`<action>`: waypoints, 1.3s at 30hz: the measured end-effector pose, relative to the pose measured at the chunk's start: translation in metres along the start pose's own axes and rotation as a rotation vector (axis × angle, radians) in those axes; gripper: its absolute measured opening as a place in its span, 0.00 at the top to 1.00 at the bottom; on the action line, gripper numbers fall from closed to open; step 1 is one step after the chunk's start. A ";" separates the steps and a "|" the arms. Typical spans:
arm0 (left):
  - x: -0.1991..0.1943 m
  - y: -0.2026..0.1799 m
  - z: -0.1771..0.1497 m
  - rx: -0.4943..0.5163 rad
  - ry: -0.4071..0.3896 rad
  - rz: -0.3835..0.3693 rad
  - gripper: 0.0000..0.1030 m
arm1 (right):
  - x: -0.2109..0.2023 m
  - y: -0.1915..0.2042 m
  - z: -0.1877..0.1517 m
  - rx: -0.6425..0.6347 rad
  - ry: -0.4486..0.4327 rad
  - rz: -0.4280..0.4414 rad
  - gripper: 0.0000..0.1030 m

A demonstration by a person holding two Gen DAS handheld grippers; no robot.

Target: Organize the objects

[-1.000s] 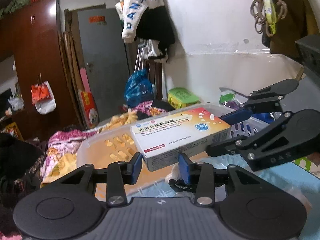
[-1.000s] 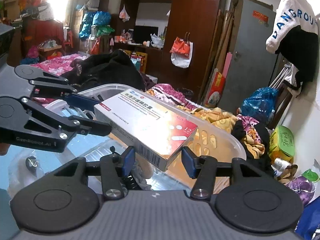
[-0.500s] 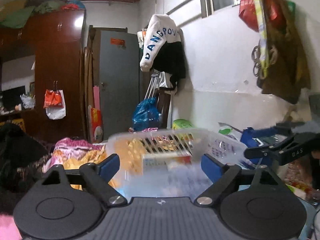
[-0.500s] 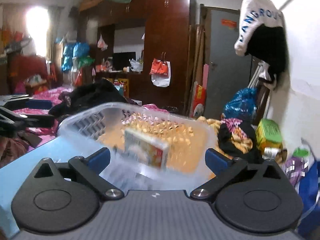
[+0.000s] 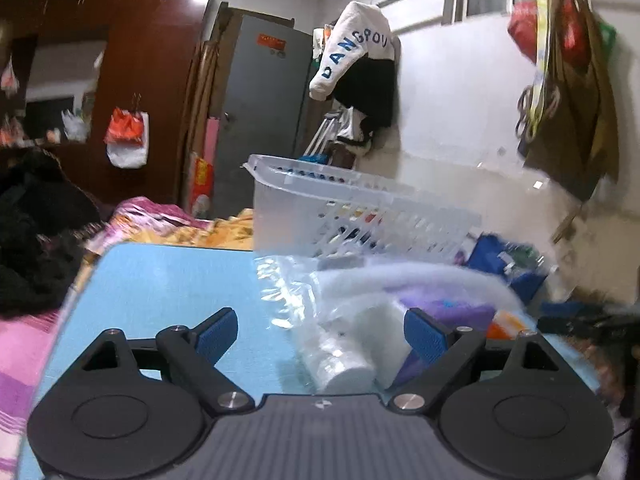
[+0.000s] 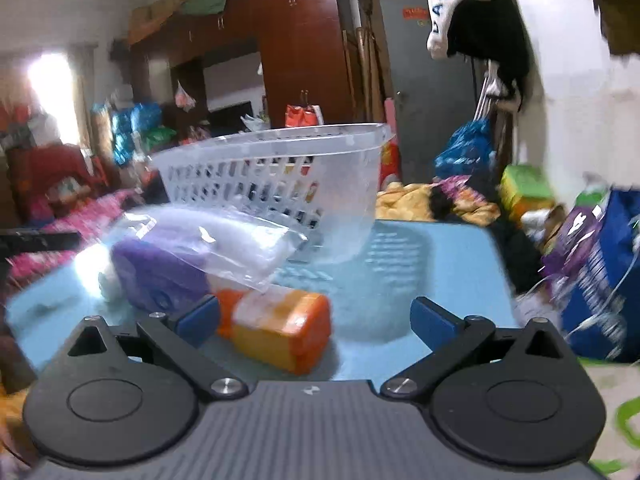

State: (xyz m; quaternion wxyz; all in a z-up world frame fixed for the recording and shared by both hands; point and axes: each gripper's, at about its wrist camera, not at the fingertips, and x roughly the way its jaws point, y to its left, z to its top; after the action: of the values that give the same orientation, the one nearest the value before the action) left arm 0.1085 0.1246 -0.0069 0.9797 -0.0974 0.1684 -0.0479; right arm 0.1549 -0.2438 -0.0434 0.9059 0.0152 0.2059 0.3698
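One translucent white plastic basket with slotted walls (image 5: pixel 352 216) stands on the pale blue tabletop (image 5: pixel 168 280); in the left wrist view it fills the middle of the frame, in the right wrist view it sits at centre, slightly left. In front of it lies a small heap: one crinkled clear plastic bag (image 6: pixel 236 244), one purple packet (image 6: pixel 160 280), one orange and white box (image 6: pixel 276 328) lying on its side, and one white cylindrical bottle (image 5: pixel 344 356) wrapped in clear film. Whether anything lies inside the basket cannot be told through the blurred walls.

Two grippers are in use. The left gripper (image 5: pixel 320 334), at the bottom of its own frame, points slightly downward across the table with its blue-padded jaws spread wide and nothing pressed between them; the white bottle lies on the table in the gap, nearer the pad at frame right. The basket is beyond it, well apart, toward upper centre.

The right gripper (image 6: pixel 316 318) is likewise tipped a little downward and spread wide, gripping nothing. The orange and white box lies between its fingers, just beside the blue pad at lower left. The basket stands farther off, above the box in the frame, behind the bag and purple packet.
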 end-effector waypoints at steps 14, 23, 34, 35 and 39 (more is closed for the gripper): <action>0.051 0.019 0.012 -0.087 0.133 -0.040 0.11 | 0.047 0.005 0.030 0.053 0.090 0.028 0.05; 0.054 0.016 0.014 -0.074 0.153 -0.045 0.30 | 0.049 0.016 0.029 -0.003 0.112 0.073 0.35; 0.052 0.007 0.015 -0.043 0.159 -0.118 0.74 | 0.042 0.022 0.030 -0.078 0.145 0.086 0.61; 0.051 0.005 0.015 -0.040 0.155 -0.118 0.75 | 0.043 0.023 0.030 -0.086 0.148 0.087 0.63; 0.046 0.000 0.016 -0.021 0.131 -0.113 0.81 | 0.038 0.028 0.030 -0.128 0.132 0.068 0.74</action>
State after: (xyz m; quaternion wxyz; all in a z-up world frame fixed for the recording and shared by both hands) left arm 0.1573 0.1210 -0.0074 0.9612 -0.1137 0.2271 -0.1075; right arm 0.1727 -0.1941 -0.0252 0.8763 -0.0603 0.2405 0.4130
